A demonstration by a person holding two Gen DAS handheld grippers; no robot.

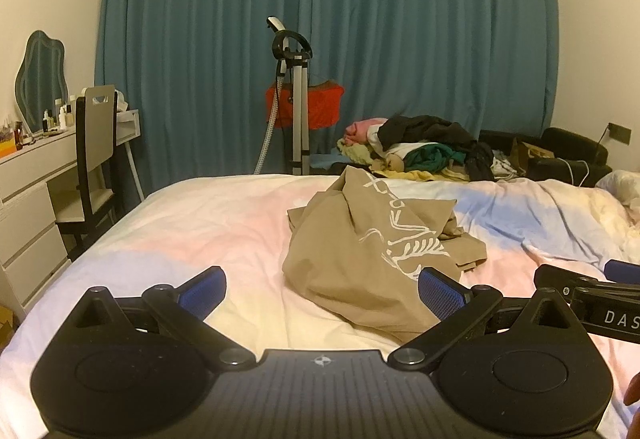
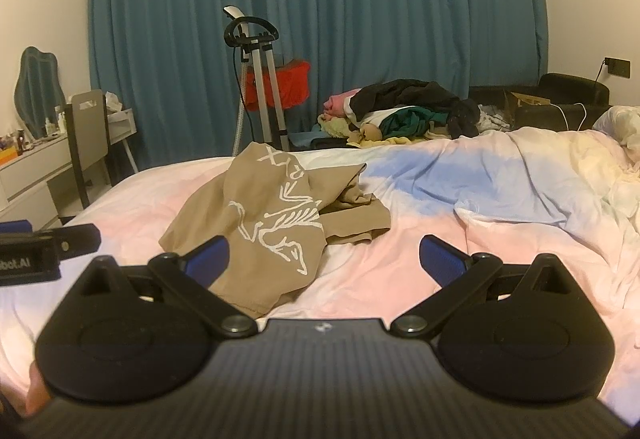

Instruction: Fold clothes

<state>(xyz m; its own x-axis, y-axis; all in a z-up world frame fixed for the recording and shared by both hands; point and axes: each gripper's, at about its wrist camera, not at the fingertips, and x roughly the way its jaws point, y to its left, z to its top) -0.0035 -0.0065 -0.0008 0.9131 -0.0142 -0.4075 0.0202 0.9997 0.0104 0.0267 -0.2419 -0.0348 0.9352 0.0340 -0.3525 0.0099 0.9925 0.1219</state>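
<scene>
A tan garment (image 1: pixel 372 251) with a white skeleton print lies crumpled on the pastel bed sheet (image 1: pixel 200 223). My left gripper (image 1: pixel 322 289) hovers just in front of it, open wide, nothing between its blue pads; the right pad overlaps the cloth's near edge in the picture. In the right wrist view the same tan garment (image 2: pixel 272 219) lies ahead and to the left. My right gripper (image 2: pixel 324 259) is open and empty above the sheet (image 2: pixel 400 239), its left pad in front of the cloth's near corner. Each gripper shows at the edge of the other's view.
A heap of mixed clothes (image 1: pixel 424 147) sits beyond the bed's far edge, before blue curtains (image 1: pixel 320 39). A garment steamer stand (image 1: pixel 294 99) is at the back. A white desk (image 1: pixel 36 167) and chair (image 1: pixel 94 159) stand to the left. Rumpled bedding (image 2: pixel 580 179) fills the right.
</scene>
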